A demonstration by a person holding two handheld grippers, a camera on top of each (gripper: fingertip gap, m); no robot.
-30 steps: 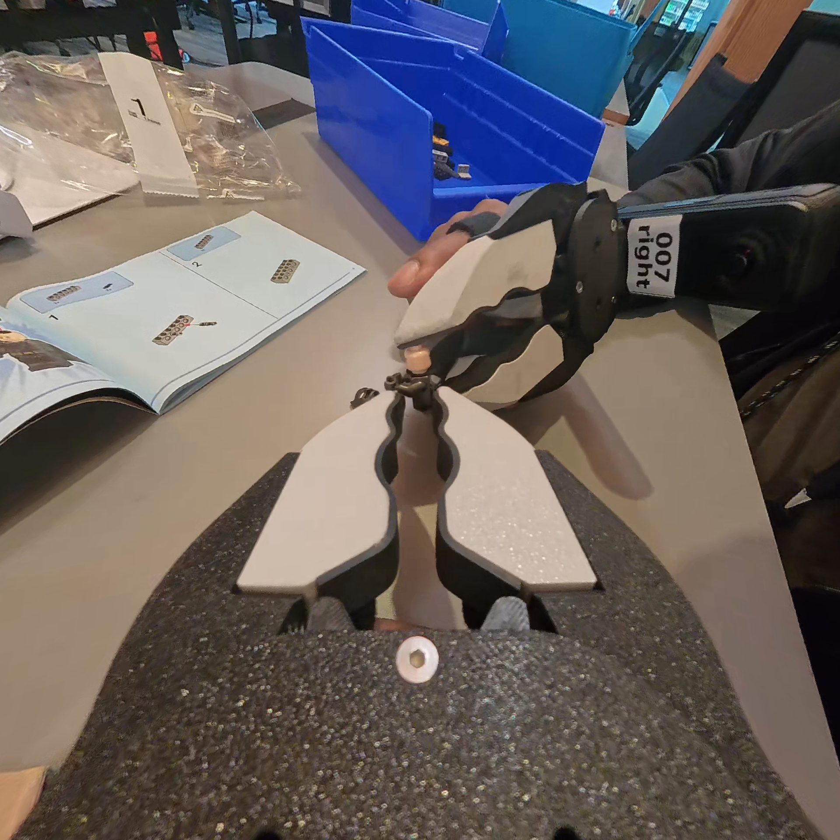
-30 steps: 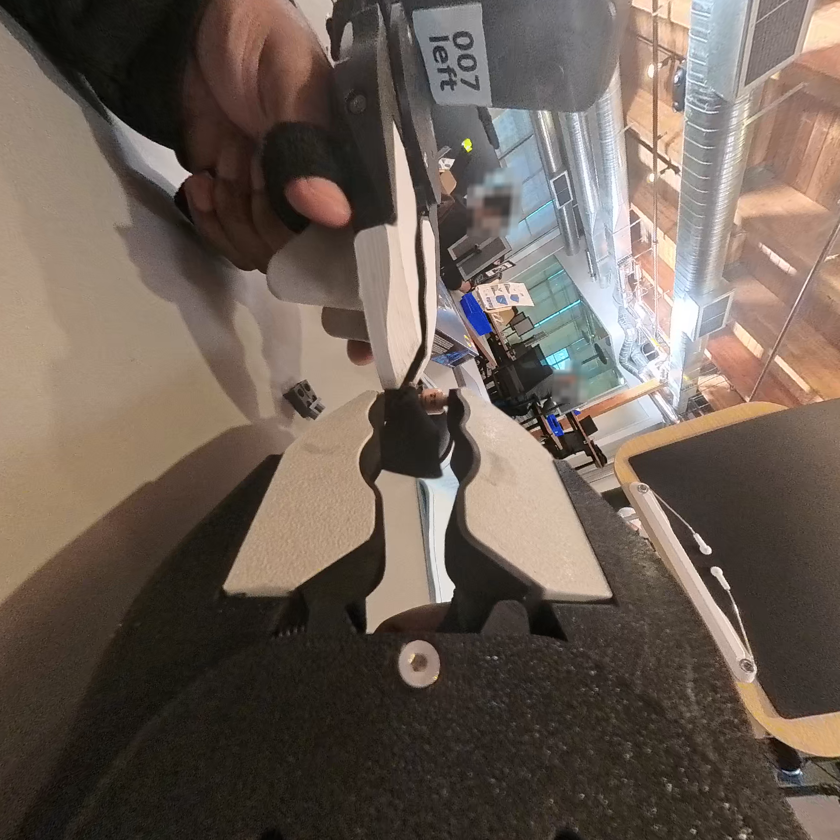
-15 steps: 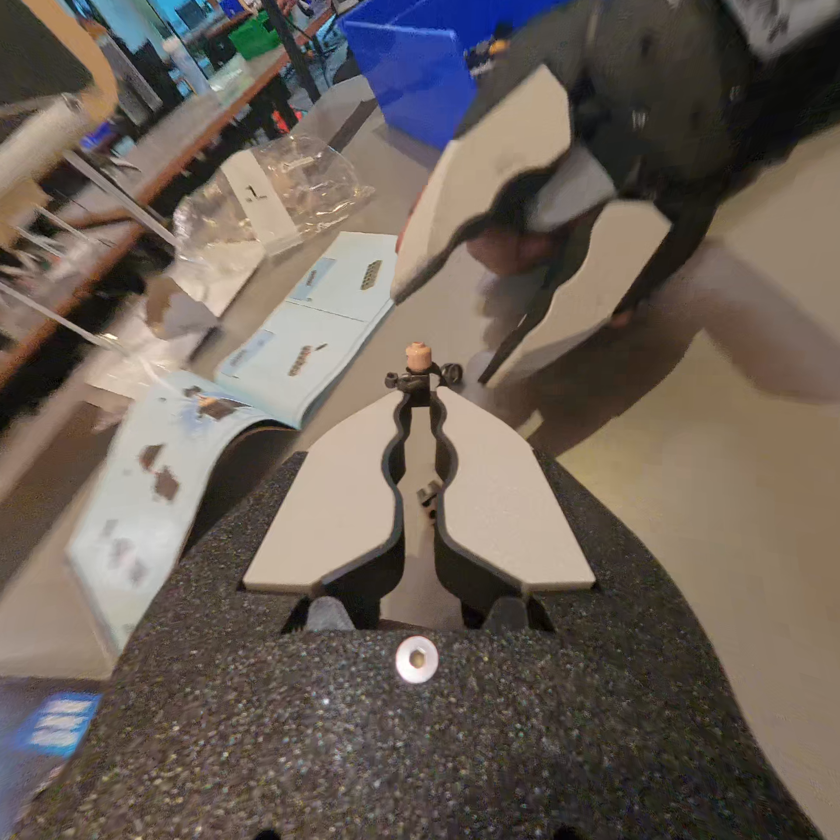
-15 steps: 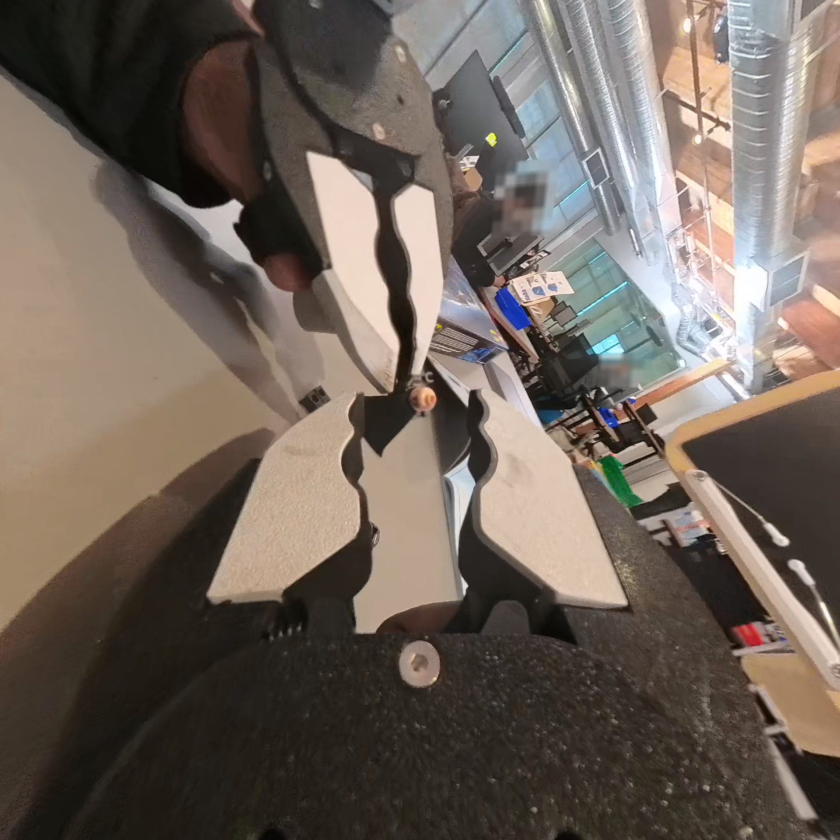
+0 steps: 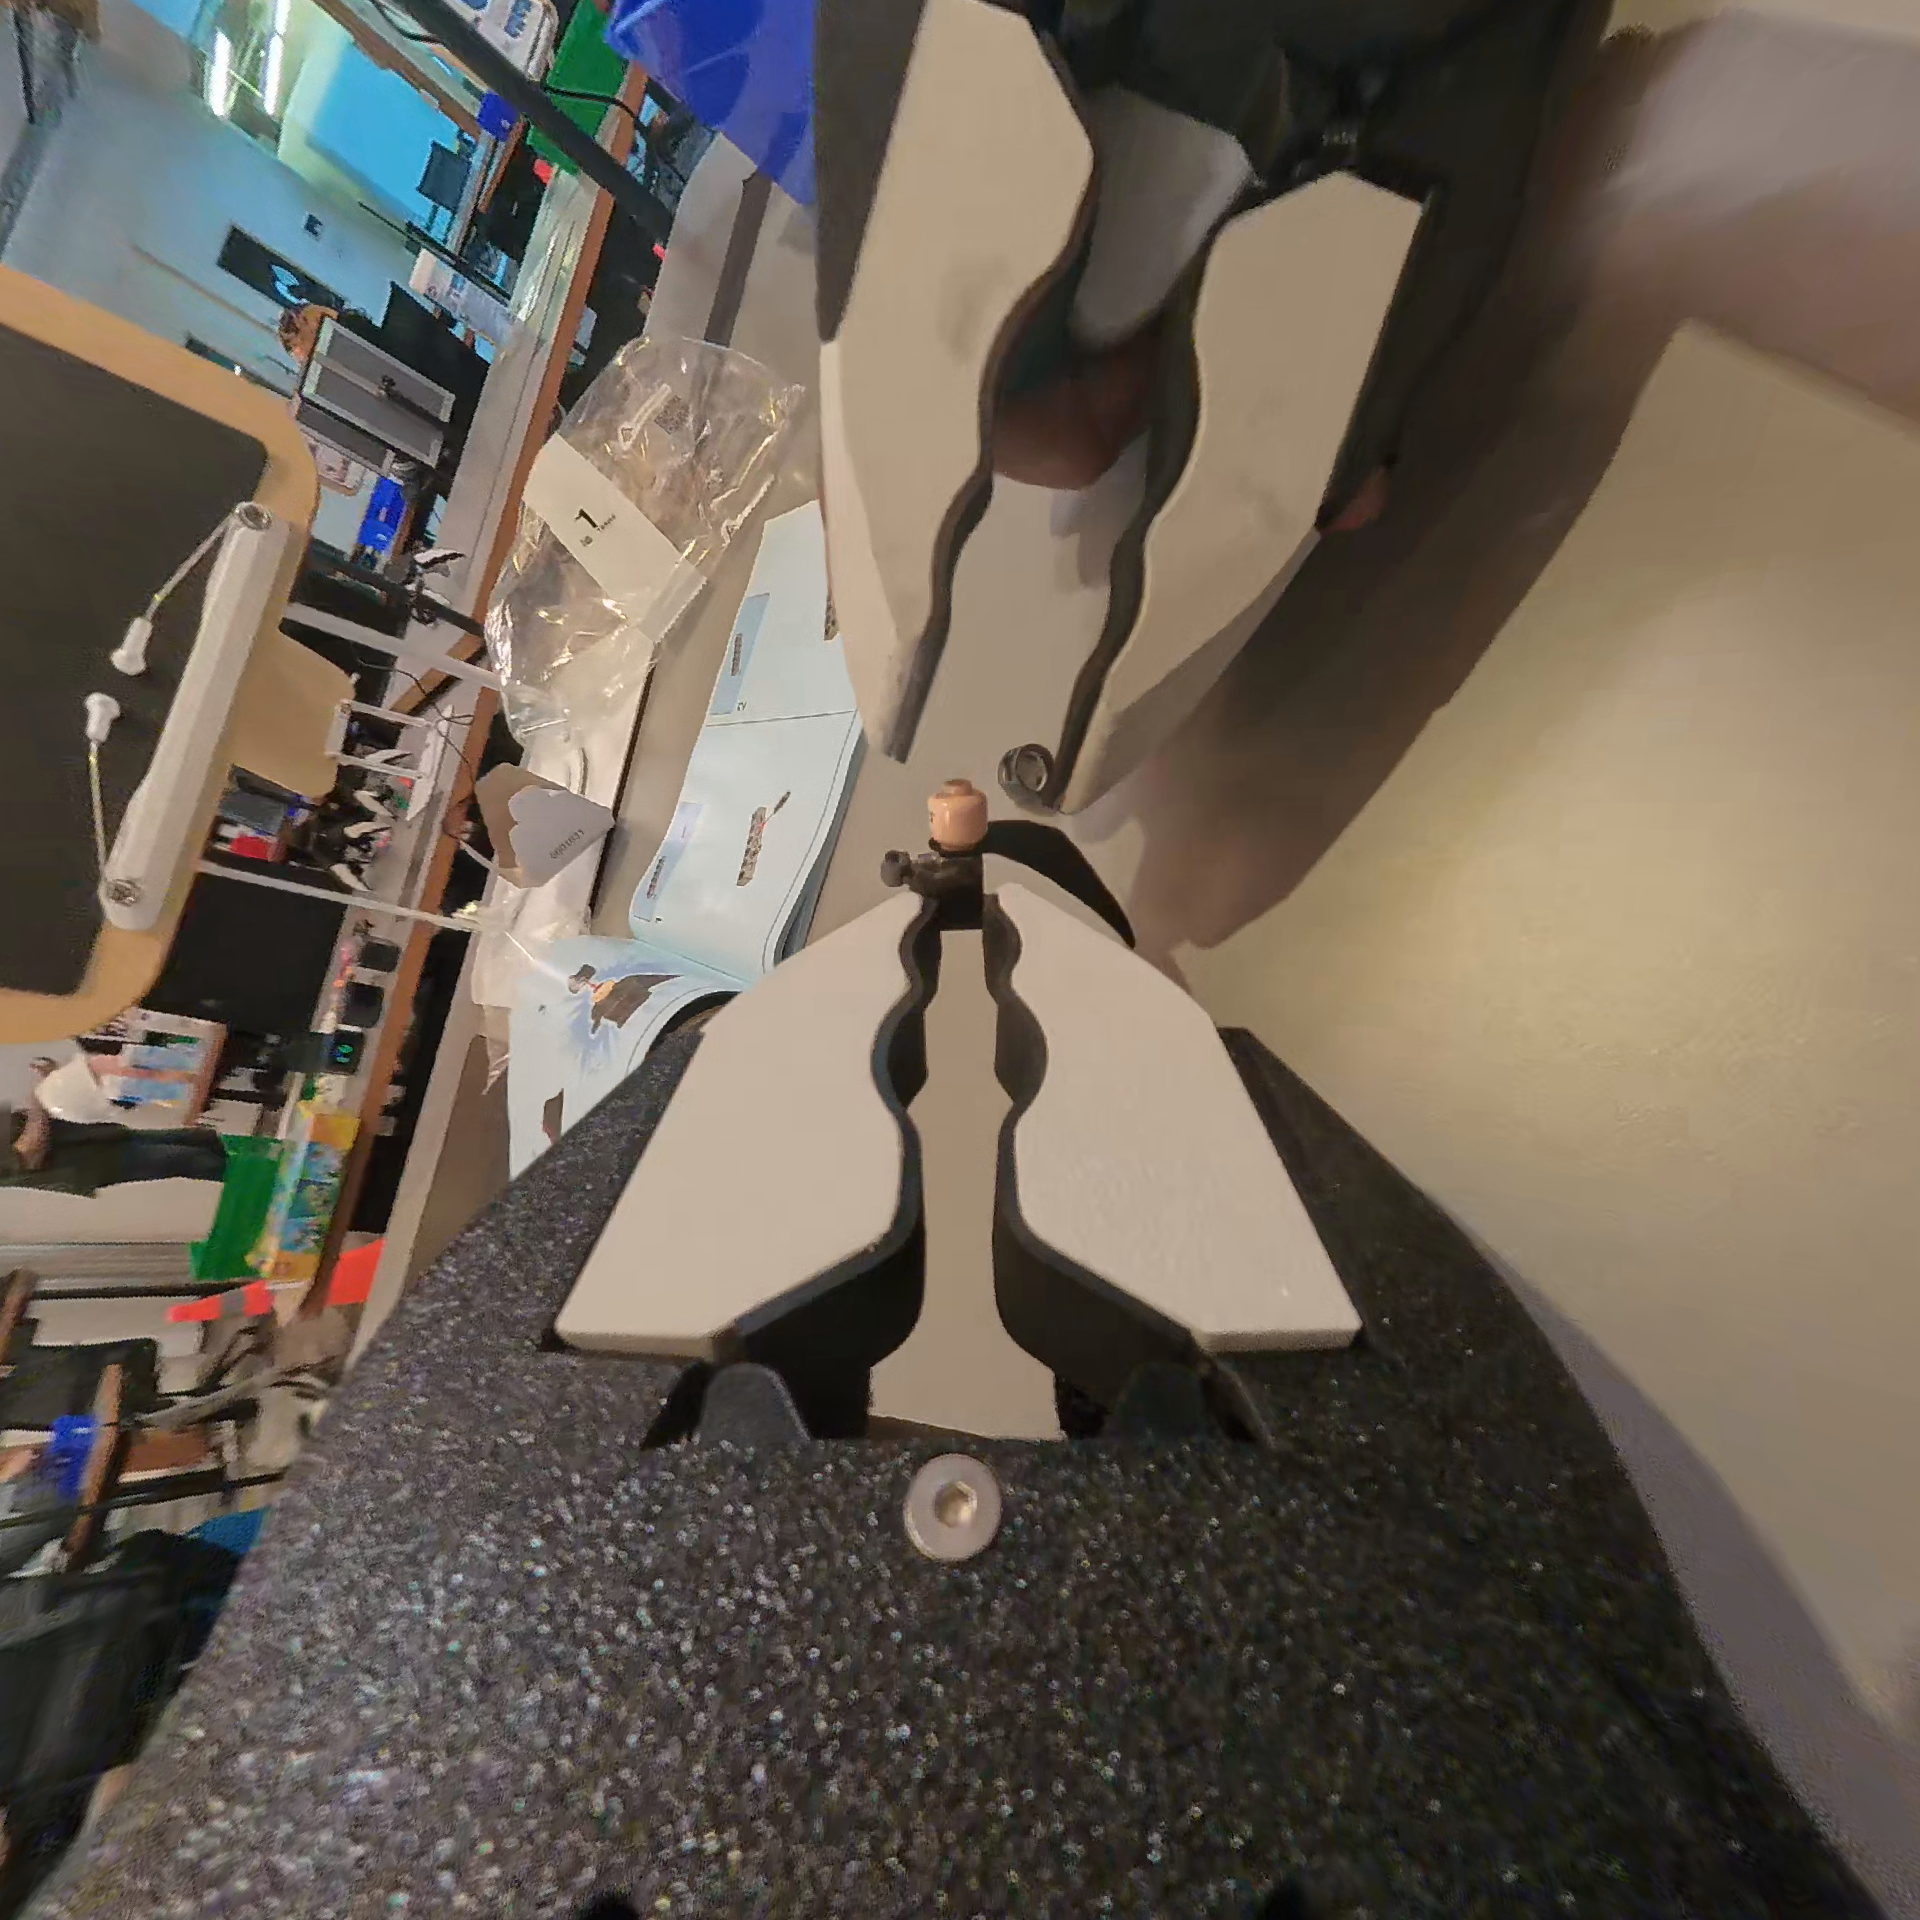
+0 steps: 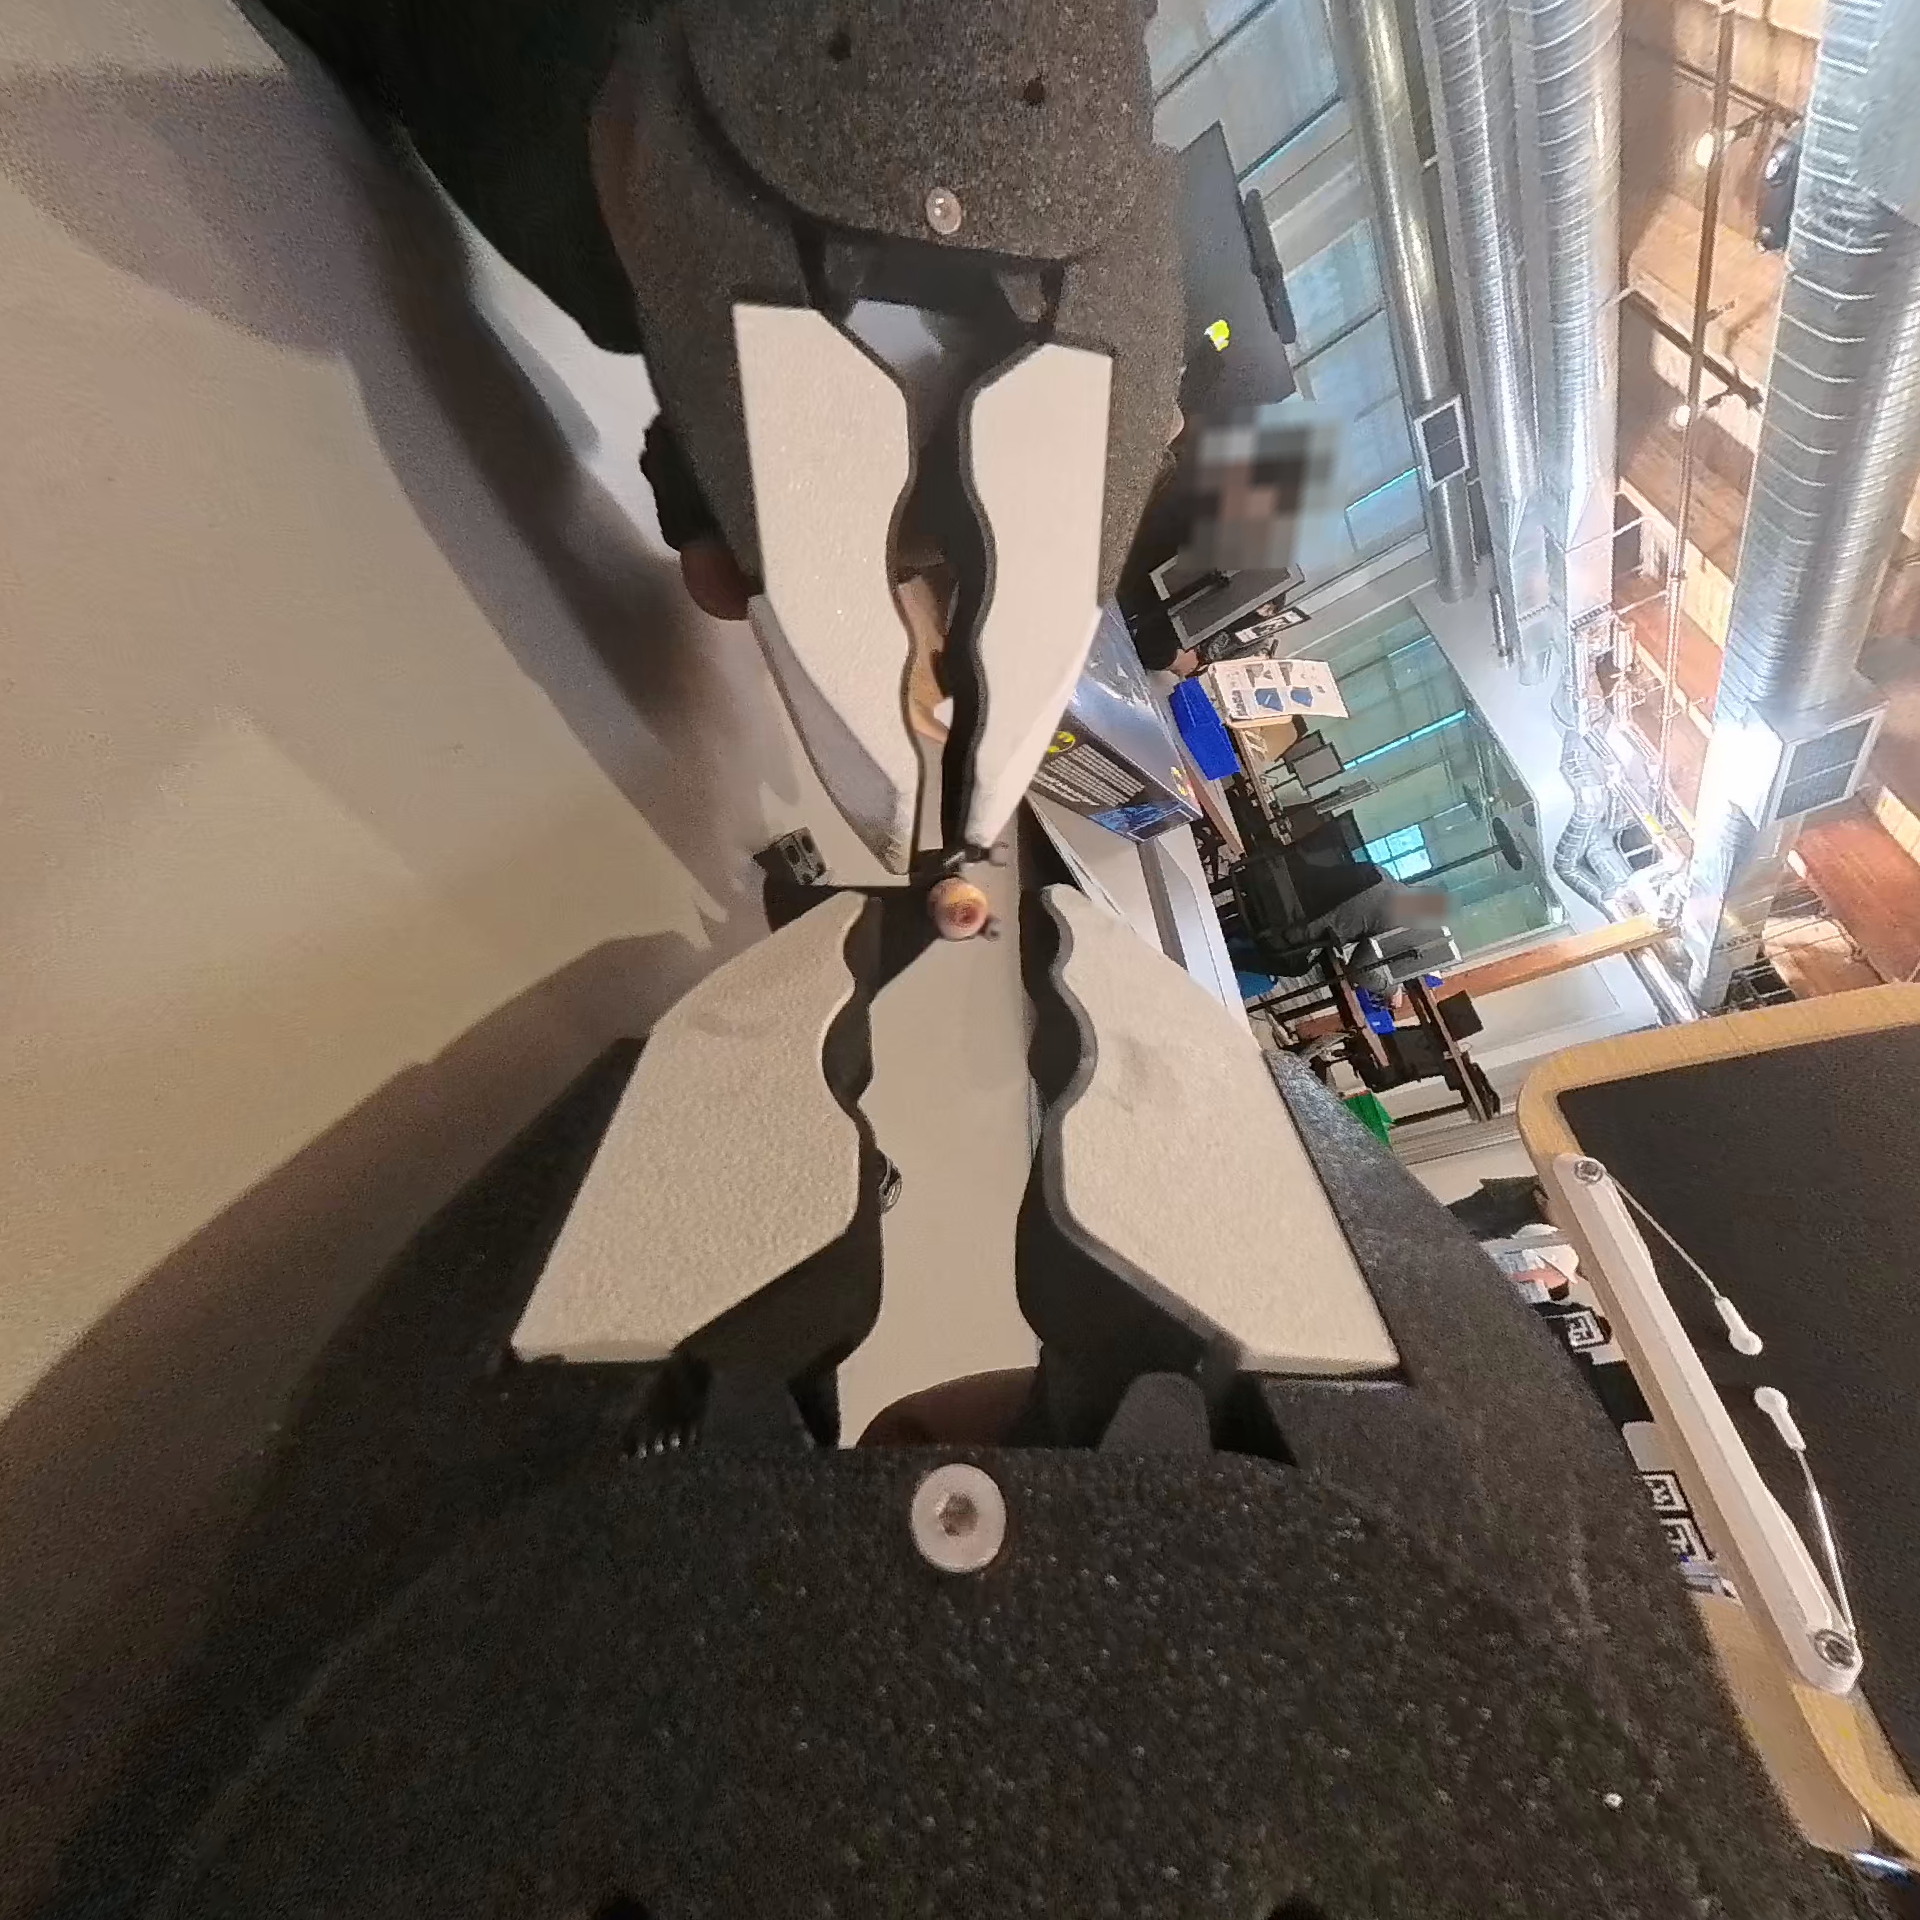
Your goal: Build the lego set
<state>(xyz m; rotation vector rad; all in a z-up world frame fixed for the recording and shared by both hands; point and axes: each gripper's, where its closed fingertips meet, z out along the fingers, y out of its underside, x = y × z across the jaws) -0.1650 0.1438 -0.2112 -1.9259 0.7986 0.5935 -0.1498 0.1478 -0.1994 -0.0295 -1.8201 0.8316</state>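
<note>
Only the left wrist view shows the small dark ring-shaped piece [image 5: 1025,771] beside the right gripper [image 5: 982,774], whose fingers stand apart on nothing. The left gripper [image 5: 961,914] pinches a tiny toy figure [image 5: 953,857] with a black body, black cape and bare tan head. Beyond the figure an open pale-blue instruction booklet [image 5: 764,800] lies on the grey table [image 5: 1610,935], workshop benches farther off.
</note>
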